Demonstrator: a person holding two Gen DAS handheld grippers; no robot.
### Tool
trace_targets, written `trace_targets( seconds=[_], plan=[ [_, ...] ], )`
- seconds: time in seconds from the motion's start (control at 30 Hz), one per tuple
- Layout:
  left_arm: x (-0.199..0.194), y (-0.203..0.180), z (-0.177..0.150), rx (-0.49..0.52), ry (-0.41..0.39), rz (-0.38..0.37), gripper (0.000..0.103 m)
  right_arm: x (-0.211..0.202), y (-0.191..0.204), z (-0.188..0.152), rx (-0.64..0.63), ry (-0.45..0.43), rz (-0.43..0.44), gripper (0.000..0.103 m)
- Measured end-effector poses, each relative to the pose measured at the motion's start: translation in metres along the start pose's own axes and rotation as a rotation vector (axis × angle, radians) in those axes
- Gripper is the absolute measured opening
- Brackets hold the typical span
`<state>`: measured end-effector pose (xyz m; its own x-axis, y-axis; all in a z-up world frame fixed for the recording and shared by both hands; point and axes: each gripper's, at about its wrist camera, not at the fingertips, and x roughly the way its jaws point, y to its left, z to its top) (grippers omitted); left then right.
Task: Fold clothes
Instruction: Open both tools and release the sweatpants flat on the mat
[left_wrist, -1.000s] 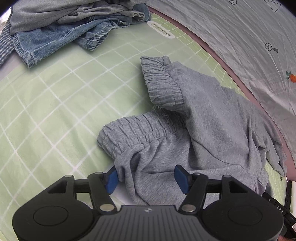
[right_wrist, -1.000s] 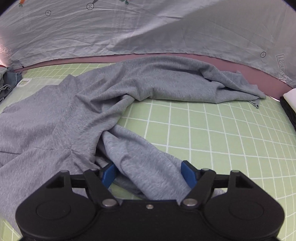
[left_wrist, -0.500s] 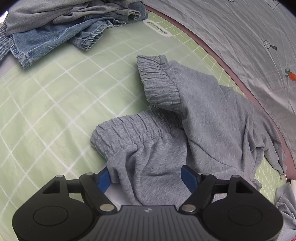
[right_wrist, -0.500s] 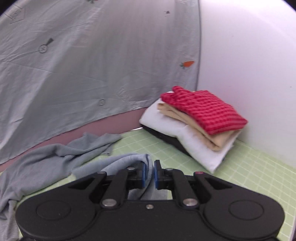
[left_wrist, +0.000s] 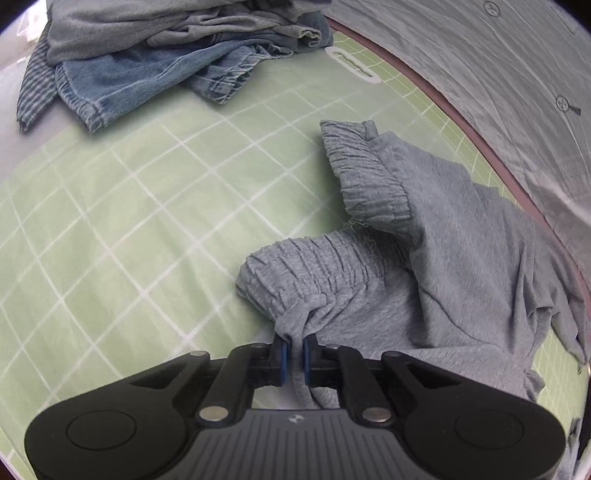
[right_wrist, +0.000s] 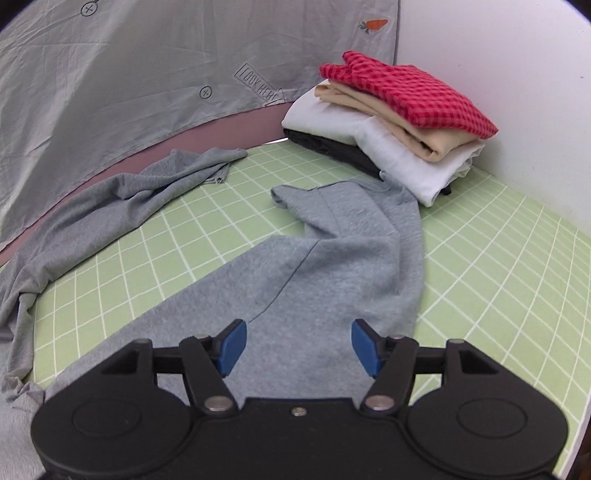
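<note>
While pinched at its waistband, grey sweatpants (left_wrist: 461, 266) between left gripper (left_wrist: 294, 356) tips

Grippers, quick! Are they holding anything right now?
Left gripper: closed, pinching the grey sweatpants by the waistband.
Right gripper: open, holding nothing.

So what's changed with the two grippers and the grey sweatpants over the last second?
The left gripper, open a second ago, has shut on the grey sweatpants just below the waistband, bunching the cloth. The right gripper closed on a pant leg, swung right toward the folded stack, and has let go; the leg now lies stretched toward that stack. The unfolded pile and green checked sheet stayed put.
</note>
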<state>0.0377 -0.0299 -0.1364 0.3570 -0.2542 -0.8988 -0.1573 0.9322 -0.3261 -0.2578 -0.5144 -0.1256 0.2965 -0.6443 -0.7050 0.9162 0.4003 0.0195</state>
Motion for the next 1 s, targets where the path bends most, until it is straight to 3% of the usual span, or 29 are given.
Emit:
trace_targets(
  seconds=[0.27, 0.37, 0.43, 0.5, 0.63, 0.8, 1.0],
  plan=[
    [-0.033, 0.052, 0.023, -0.103, -0.140, 0.173, 0.007, -0.007, 0.012, -0.008, -0.027, 0.024, 0.077, 0.064],
    [-0.045, 0.069, 0.027, -0.152, -0.158, 0.172, 0.010, -0.008, 0.011, -0.011, -0.039, 0.038, 0.083, 0.064],
    [-0.053, 0.077, 0.028, -0.177, -0.172, 0.162, 0.018, -0.009, 0.008, -0.014, -0.035, 0.050, 0.087, 0.064],
    [-0.059, 0.068, 0.022, -0.140, -0.181, 0.176, 0.024, -0.011, 0.004, -0.017, -0.024, 0.057, 0.086, 0.064],
    [-0.064, 0.041, 0.004, -0.045, -0.194, 0.223, 0.049, -0.017, -0.009, -0.021, -0.023, 0.067, 0.097, 0.064],
    [-0.072, 0.002, -0.025, 0.043, -0.203, 0.217, 0.065, -0.024, -0.030, -0.021, -0.065, 0.080, 0.124, 0.064],
    [-0.069, -0.048, -0.064, 0.132, -0.186, 0.202, 0.075, -0.020, -0.055, -0.010, -0.162, 0.083, 0.162, 0.064]
  ],
)
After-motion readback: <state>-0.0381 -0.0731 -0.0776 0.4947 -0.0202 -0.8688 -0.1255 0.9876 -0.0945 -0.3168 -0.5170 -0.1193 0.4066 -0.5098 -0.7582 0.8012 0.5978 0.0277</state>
